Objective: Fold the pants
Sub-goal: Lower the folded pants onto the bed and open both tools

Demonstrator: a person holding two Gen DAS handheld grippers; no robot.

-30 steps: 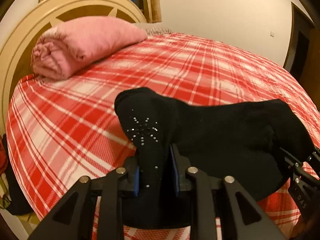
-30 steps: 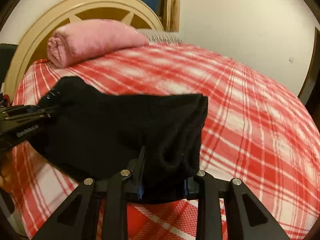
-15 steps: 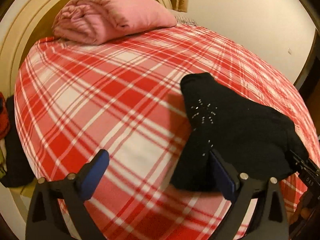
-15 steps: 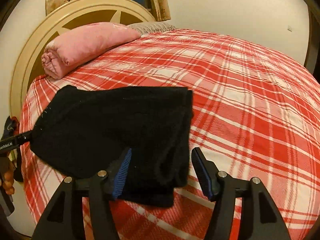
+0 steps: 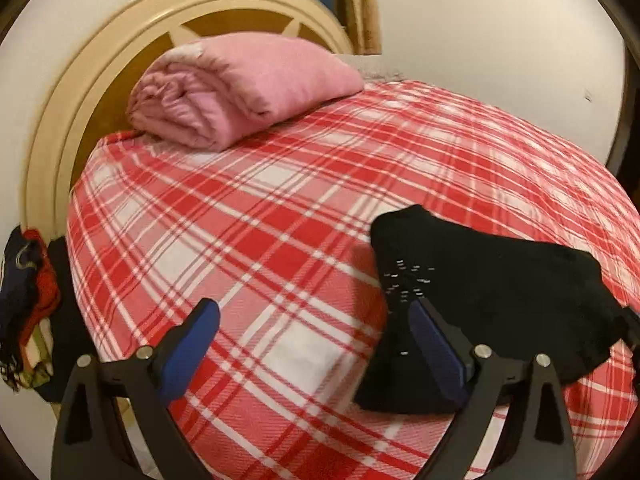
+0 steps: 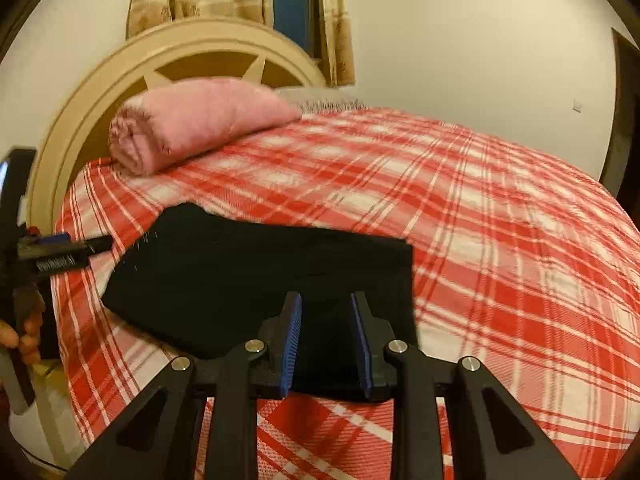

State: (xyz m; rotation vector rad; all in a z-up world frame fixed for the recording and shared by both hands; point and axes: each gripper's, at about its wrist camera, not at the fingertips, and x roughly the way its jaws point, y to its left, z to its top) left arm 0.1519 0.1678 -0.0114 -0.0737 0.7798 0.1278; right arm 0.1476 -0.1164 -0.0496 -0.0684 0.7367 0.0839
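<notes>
The black pants (image 5: 500, 292) lie folded into a flat packet on the red plaid bedspread (image 5: 280, 220), with small silver studs near their left edge. My left gripper (image 5: 314, 324) stands wide, its jaws just closing, with only bedspread between them. Its right finger (image 5: 432, 340) is beside the packet's left edge. In the right wrist view the pants (image 6: 260, 276) spread flat. My right gripper (image 6: 326, 332) hovers over their near edge, its jaws closing to a narrow gap. The cloth lies beneath them and the pads do not press on it. The left gripper (image 6: 64, 252) shows at the far left.
A rolled pink blanket (image 5: 240, 92) lies at the head of the bed against the cream round headboard (image 5: 80, 92). Bundled clothes (image 5: 28, 300) hang off the bed's left side. A hand (image 6: 24, 332) holds the left tool. A dark door (image 6: 624, 112) stands at the right wall.
Both grippers let go of the pants, which now lie flat on the bed. The left gripper opened wide and shifted left off the cloth. The right one opened, drew back and narrowed again.
</notes>
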